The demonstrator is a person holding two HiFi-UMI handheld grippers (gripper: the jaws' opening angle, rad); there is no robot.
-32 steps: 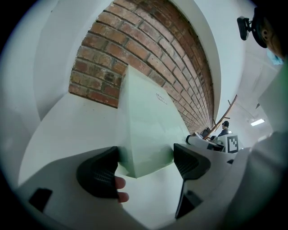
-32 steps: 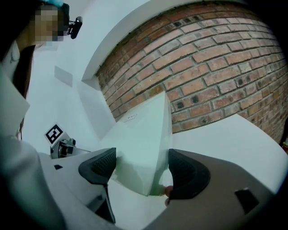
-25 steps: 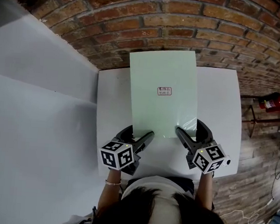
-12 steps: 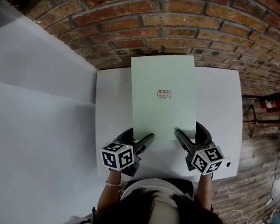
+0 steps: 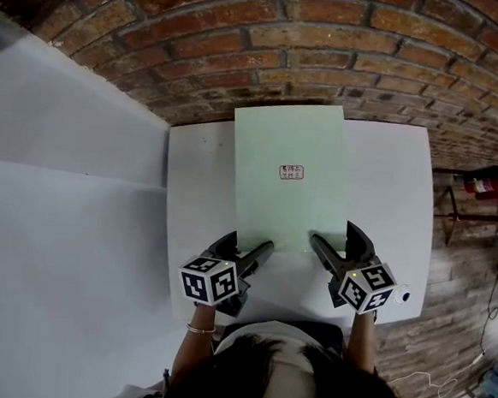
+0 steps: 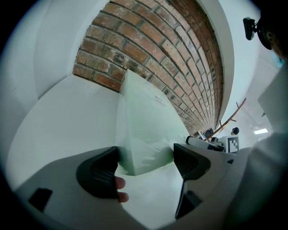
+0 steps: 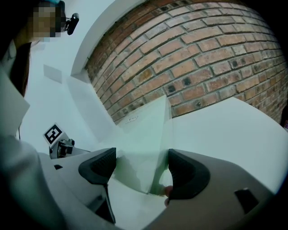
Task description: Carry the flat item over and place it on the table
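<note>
On the white desk [image 5: 388,179] below the brick wall [image 5: 330,37] rested the pale green sheet [image 5: 287,205] — left gripper [image 5: 247,242] and right gripper [image 5: 334,236] both gaped wide around its near corners, apparently to let go.

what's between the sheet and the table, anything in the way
Nothing visible. The table is bare around the sheet, which lies over it, its near corners between the open jaws of the left gripper and right gripper.
</note>
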